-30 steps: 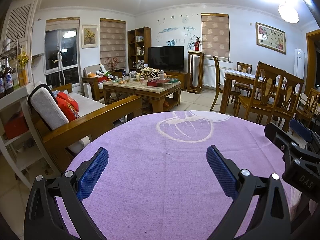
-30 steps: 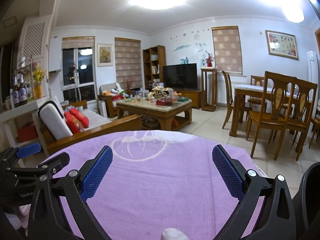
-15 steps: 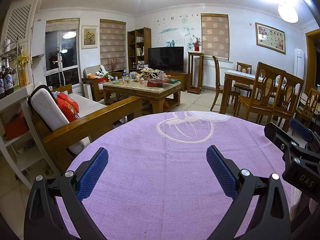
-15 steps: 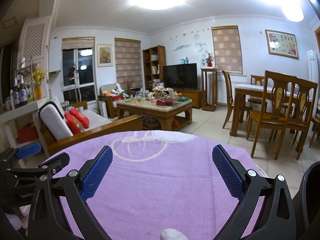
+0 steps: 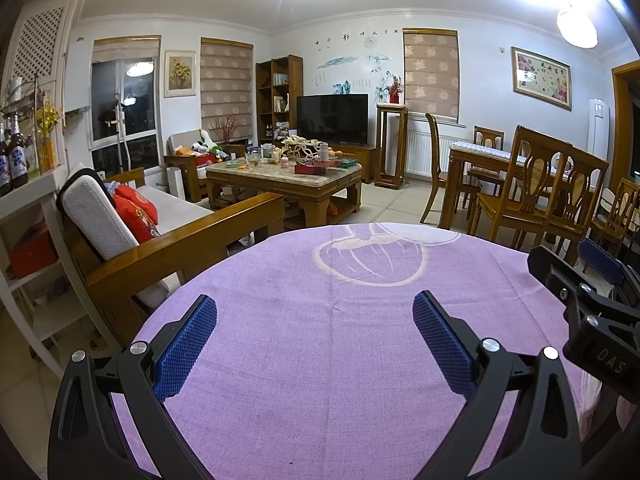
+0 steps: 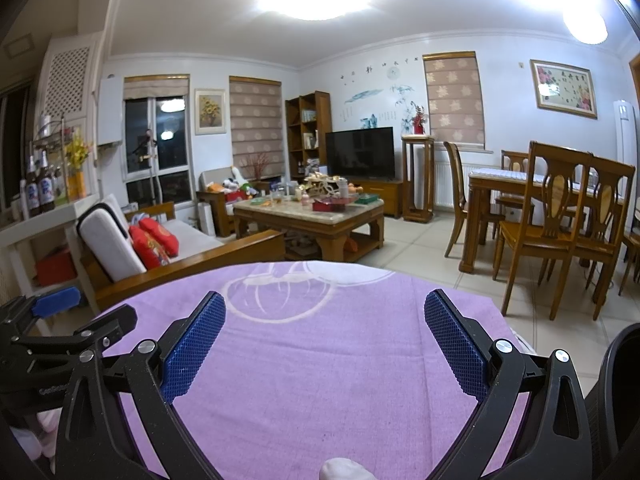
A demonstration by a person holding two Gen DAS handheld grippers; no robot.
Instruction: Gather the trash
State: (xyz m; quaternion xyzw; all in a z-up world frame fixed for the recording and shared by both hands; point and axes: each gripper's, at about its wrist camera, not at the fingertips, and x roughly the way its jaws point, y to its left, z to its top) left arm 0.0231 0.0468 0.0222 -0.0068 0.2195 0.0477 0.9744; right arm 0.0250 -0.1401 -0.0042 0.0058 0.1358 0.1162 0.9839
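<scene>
Room: I'm looking across a lit living room, with a wooden sofa (image 5: 168,240) on my left, a cluttered coffee table (image 5: 288,176) ahead of it, and a dining set (image 6: 560,216) on the right.
Tabletop: the purple cloth (image 5: 320,340) covers a round tabletop directly under both tongs; it carries only a pale printed motif, as far as I can see.
Trash: I can't pick out any on the cloth. A small pale lump (image 6: 344,470) pokes up at the bottom edge of the right view; too little of it shows for me to name it.
Bin: a dark curved rim (image 6: 616,392) sits at my far right, possibly a container, but I can't tell.
Left tongs (image 5: 314,340): spread wide, nothing between the blue pads, hovering over the cloth.
Right tongs (image 6: 324,344): equally wide apart and empty, just beside the left pair.
Progress: I'd judge nothing is collected yet, or the tabletop is already done; the pictures don't settle which.
Left to do: likely finding a target. The coffee table clutter is my best guess.
</scene>
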